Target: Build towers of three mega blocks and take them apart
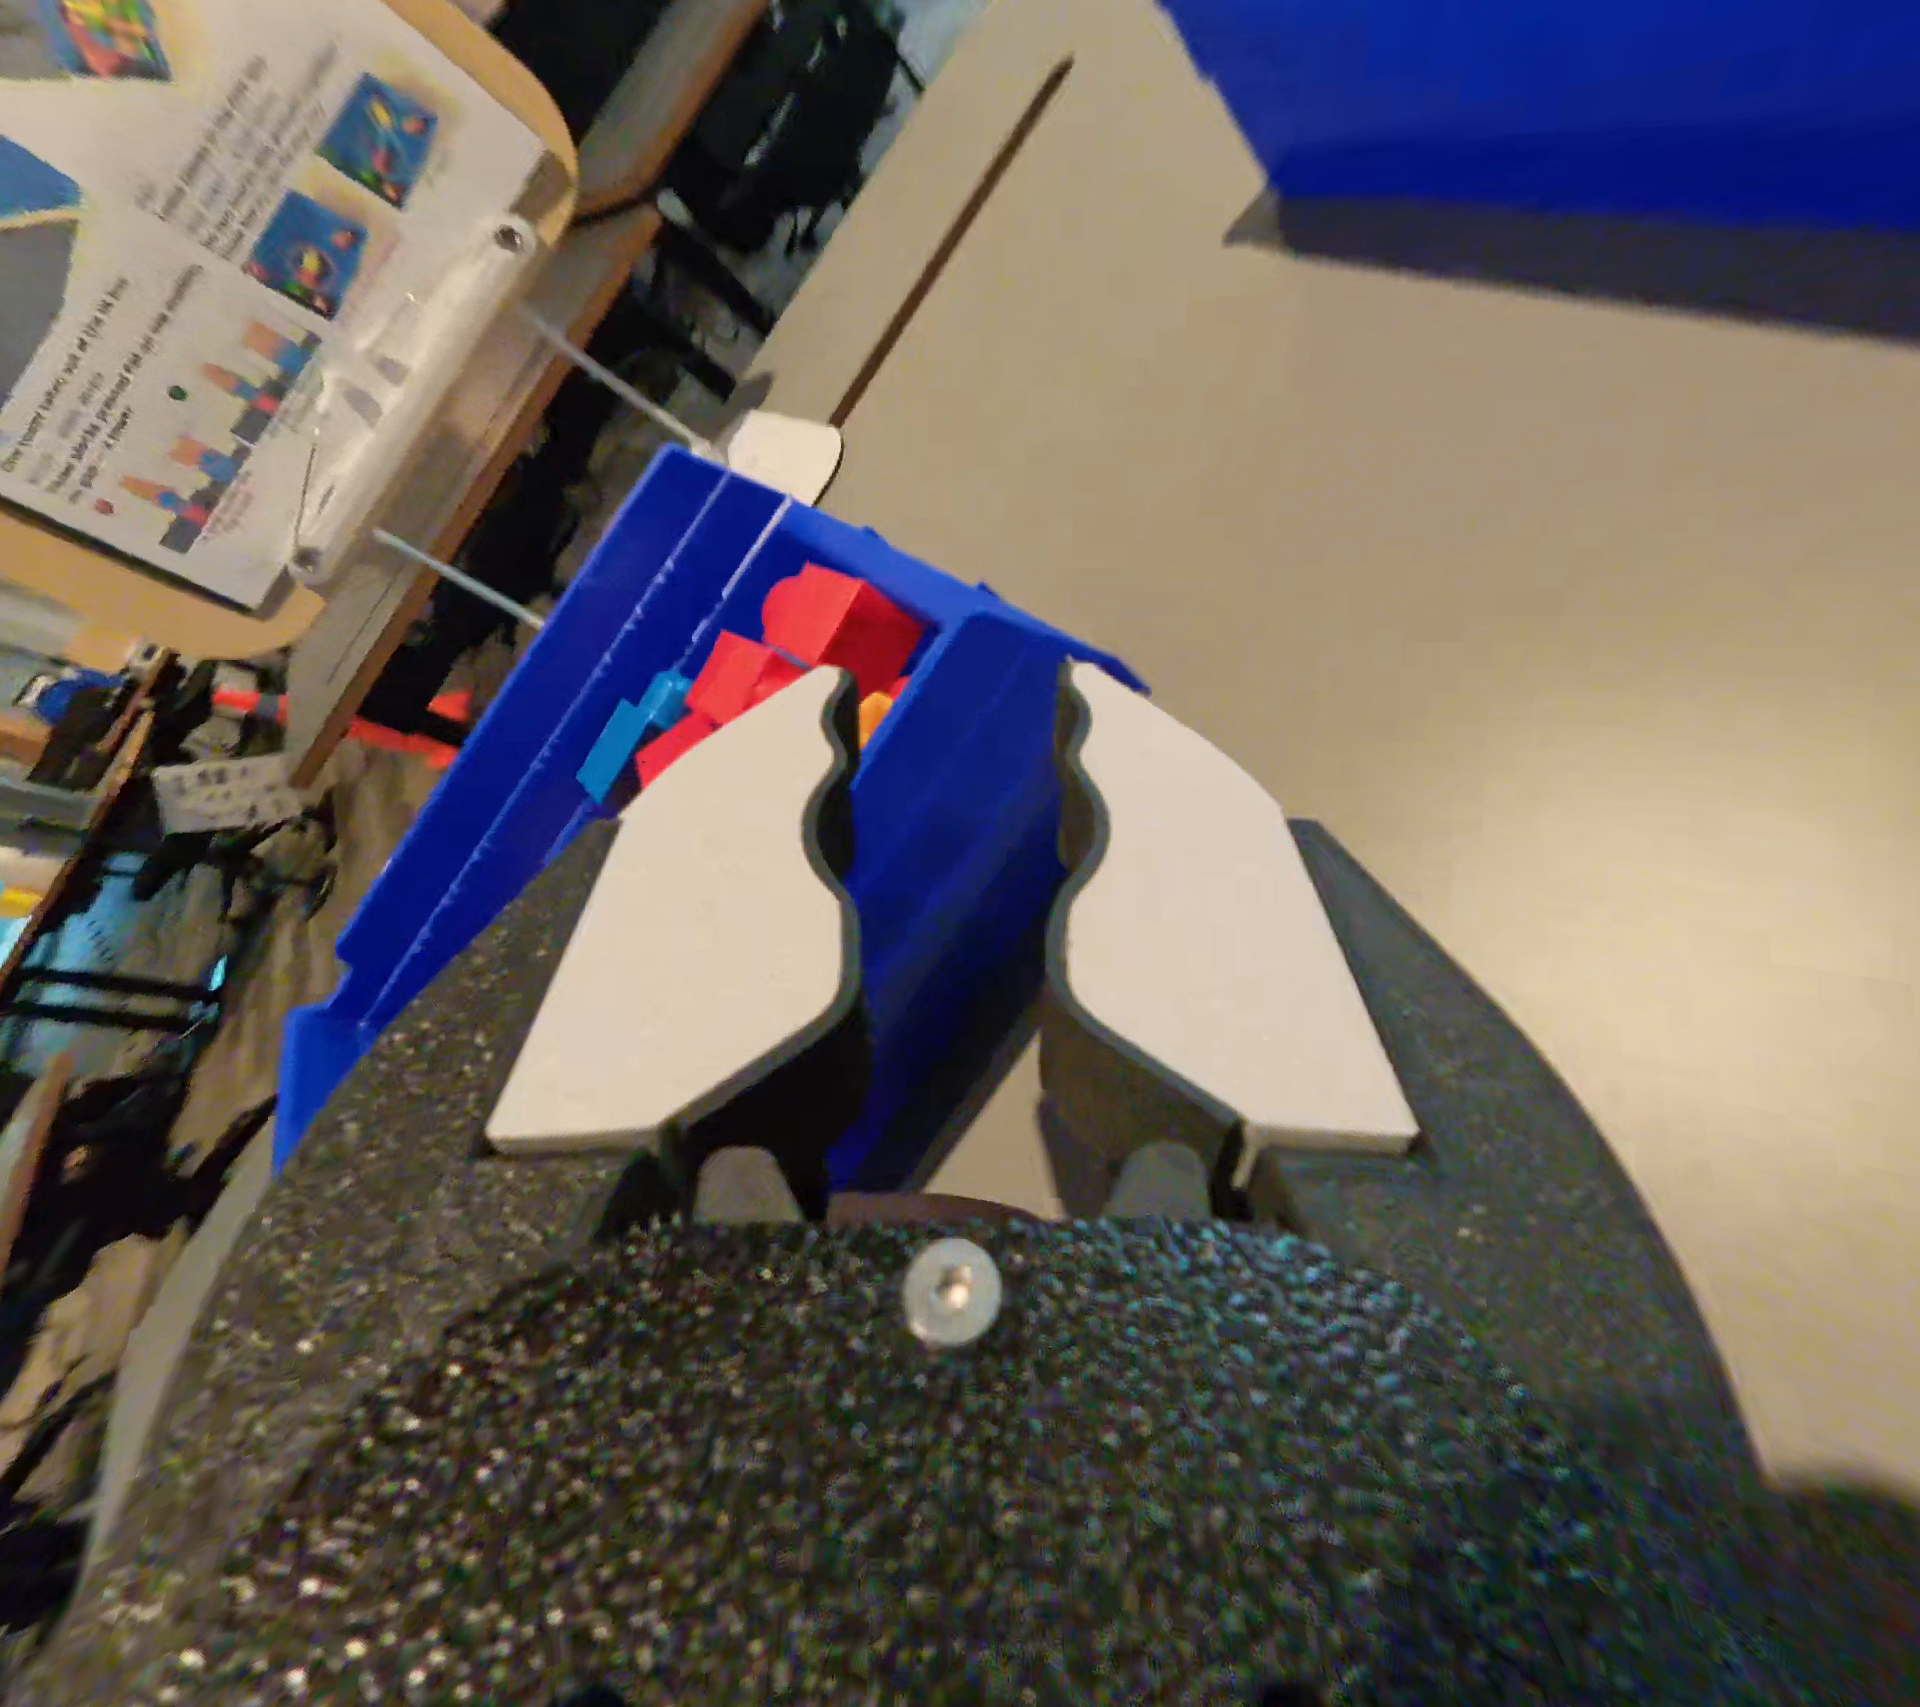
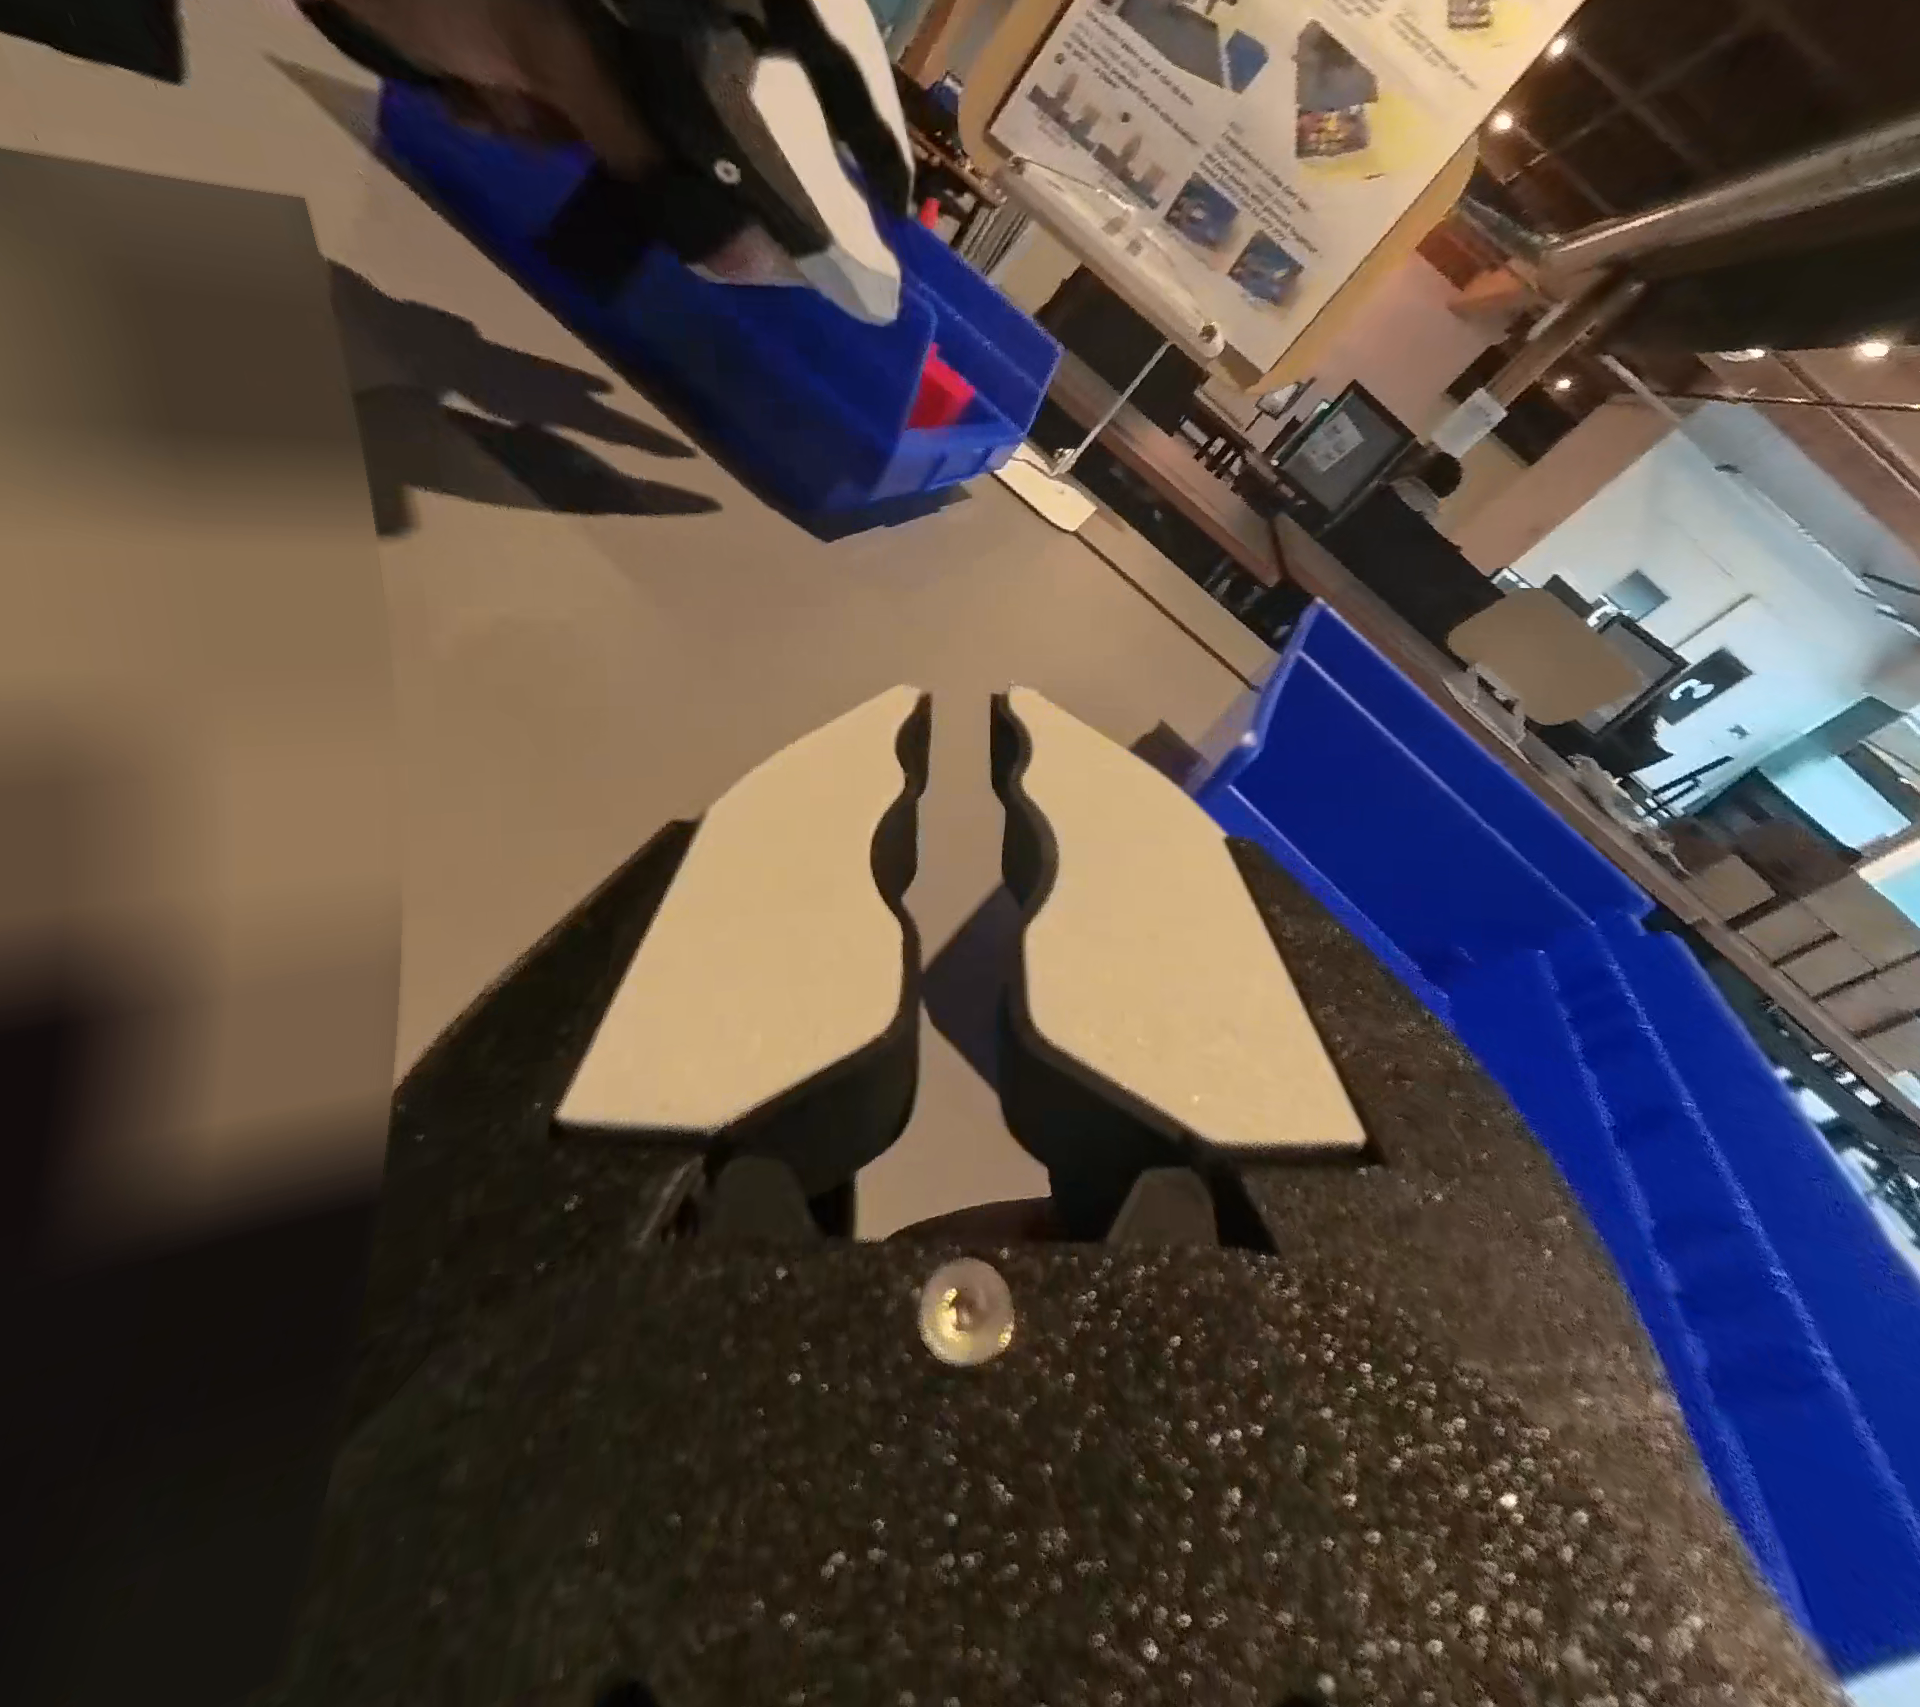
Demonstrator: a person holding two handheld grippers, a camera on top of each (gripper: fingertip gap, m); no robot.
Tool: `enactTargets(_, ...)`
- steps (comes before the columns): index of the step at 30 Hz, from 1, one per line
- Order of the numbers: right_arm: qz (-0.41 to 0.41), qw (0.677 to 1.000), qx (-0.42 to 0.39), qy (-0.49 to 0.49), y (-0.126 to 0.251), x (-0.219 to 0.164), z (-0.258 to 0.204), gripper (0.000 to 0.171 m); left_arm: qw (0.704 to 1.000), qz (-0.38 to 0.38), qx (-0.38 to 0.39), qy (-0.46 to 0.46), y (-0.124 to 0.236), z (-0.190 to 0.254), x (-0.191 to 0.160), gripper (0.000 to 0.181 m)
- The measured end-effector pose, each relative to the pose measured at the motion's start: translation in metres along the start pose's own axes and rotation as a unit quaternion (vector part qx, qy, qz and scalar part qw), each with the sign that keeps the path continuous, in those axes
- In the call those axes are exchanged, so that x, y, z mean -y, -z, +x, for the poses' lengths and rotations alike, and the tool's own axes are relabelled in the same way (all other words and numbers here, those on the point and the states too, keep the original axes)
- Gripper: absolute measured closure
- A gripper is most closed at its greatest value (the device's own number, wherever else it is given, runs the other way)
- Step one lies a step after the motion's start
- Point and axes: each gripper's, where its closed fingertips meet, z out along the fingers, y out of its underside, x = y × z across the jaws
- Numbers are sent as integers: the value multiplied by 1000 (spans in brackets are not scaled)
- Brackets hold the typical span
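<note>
1. The left gripper [image 1: 956,701] points at a small blue bin [image 1: 935,826] on the tan table [image 1: 1351,618]. Its grey fingers [image 1: 717,909] are spread, with a clear gap between them and nothing in it.
2. One fingertip lies over the open top of that bin, the other over the bin's near corner wall; whether either touches the plastic cannot be told.
3. The blocks sit loose inside the small bin: several red blocks [image 1: 842,618], a light blue block [image 1: 634,732] at the bin's long side wall, and a bit of an orange block [image 1: 876,715] just beside the fingertip.
4. A larger blue bin [image 1: 1558,16] stands farther off on the table, well apart from the small one.
5. A poster board [image 1: 229,255] with photos and text stands beyond the table edge.
6. The right gripper [image 2: 961,701] hovers over bare table, its grey fingers [image 2: 769,940] a narrow slot apart and holding nothing.
7. In the right wrist view the large blue bin [image 2: 1507,930] is just beside this gripper on its right.
8. Farther off in that view, the left gripper [image 2: 831,234] tips down into the small bin [image 2: 748,369], where one red block [image 2: 940,395] shows.
</note>
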Motion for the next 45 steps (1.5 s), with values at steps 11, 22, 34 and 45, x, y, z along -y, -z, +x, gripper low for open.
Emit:
enactTargets(11, -4, 1000, 5, -8, -2, -5, -1, 160, 994, -102, 26, -21, 1, -7, -40, 139)
enactTargets(22, -6, 1000, 1, 4, -4, -5, -3, 161, 989, -142, 3, 33, 67, -27, -93, 138)
enactTargets(34, -12, 1000, 4, 7, -6, -5, -6, 161, 946, -319, -55, 27, 166, -55, -219, 144)
enactTargets(45, -18, 1000, 4, 14, -10, -5, -9, 161, 967, 49, -84, 236, 182, -48, -82, 145)
